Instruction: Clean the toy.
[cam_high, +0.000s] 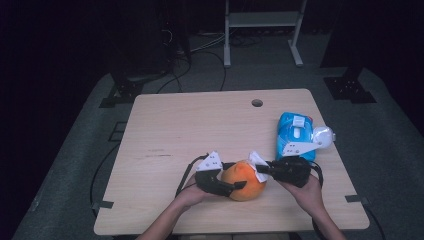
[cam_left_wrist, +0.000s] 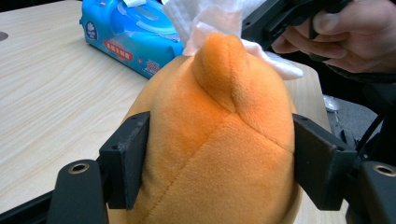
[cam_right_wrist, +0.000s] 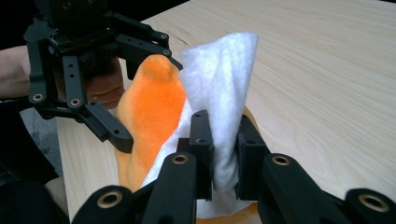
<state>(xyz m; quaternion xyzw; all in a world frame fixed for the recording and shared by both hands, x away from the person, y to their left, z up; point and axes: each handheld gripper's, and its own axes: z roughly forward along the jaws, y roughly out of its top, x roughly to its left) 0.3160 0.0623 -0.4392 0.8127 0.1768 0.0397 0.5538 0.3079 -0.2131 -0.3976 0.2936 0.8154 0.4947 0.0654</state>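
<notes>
One orange plush toy (cam_high: 243, 180) near the table's (cam_high: 165, 130) front edge, left gripper (cam_left_wrist: 219, 161) clamped around its sides, right gripper (cam_right_wrist: 223, 149) pinching one white wipe (cam_right_wrist: 219, 88) against the toy, one blue wipes pack (cam_high: 294, 135) nearby.

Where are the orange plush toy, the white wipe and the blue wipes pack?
orange plush toy (cam_left_wrist: 219, 154), left gripper view, stitched body.
white wipe (cam_right_wrist: 222, 79), right gripper view, upper flap.
blue wipes pack (cam_high: 294, 134), high view, lid.
</notes>
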